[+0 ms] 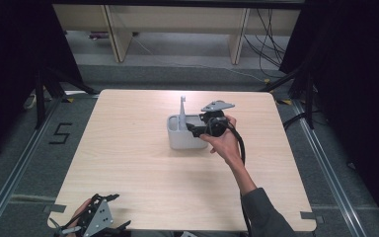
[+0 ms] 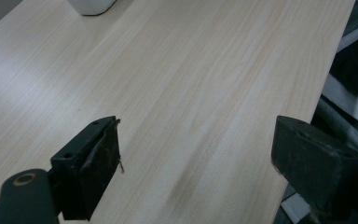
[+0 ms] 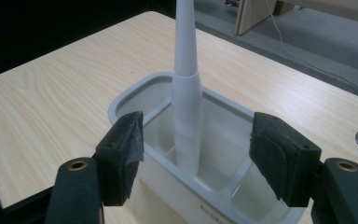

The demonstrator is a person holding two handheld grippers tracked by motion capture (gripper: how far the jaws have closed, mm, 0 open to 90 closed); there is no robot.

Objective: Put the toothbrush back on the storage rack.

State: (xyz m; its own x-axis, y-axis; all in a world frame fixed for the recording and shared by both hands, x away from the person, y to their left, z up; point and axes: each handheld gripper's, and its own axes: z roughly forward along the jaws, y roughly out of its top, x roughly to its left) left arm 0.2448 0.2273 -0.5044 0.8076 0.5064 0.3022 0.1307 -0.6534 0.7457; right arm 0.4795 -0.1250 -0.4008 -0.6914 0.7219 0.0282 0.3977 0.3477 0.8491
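**White utensil stands in the caddy, both grippers wide**

The right gripper (image 3: 196, 154) sits at the caddy's three o'clock side, its fingers (image 3: 121, 156) spread wide and gripping nothing, the slim white plastic utensil handle (image 3: 186, 116) standing free between them. That handle stands upright in a middle compartment of the pale grey rectangular plastic caddy (image 1: 177, 139), just past centre of the light wood counter (image 1: 128, 163). Down at seven o'clock, the left gripper (image 2: 196, 158) hovers over bare wood, fingers (image 2: 95, 163) wide apart, empty.

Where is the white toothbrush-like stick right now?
The white stick stands upright in a compartment of the grey holder near the table's middle, just beyond the open right gripper, apart from both pads.
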